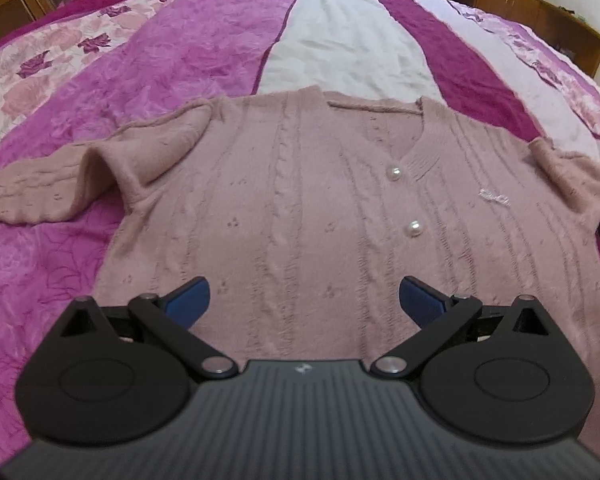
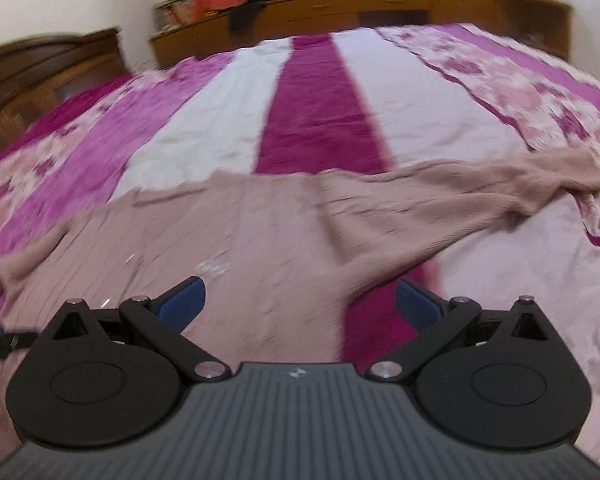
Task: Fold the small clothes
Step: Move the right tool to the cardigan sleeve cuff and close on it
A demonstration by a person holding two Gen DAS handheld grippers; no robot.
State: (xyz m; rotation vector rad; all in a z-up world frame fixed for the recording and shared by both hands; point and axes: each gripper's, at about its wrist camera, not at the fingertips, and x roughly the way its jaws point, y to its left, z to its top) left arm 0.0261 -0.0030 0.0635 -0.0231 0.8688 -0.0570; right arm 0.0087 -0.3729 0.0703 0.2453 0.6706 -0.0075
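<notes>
The cardigan (image 1: 324,200) is lying front up on the bed (image 1: 204,48), spread flat with its two pearl buttons (image 1: 394,174) done up and the neckline pointing away from the left tool (image 1: 304,300). One sleeve (image 1: 40,192) is stretching out sideways over the purple cover, with a fold standing up near the shoulder. The left tool is hovering above the hem end of the cardigan, its blue fingers (image 1: 190,300) standing wide apart and gripping nothing; whether they are touching the knit cannot be told.

In the right wrist view, which is blurring with motion, the cardigan (image 2: 220,240) is lying under and ahead of the right tool (image 2: 298,300), its other sleeve (image 2: 480,196) trailing off toward the far right over the bed (image 2: 320,100). The right tool's fingers (image 2: 182,300) are also spreading wide and holding nothing, one over the knit, the other over the cover beside it.
</notes>
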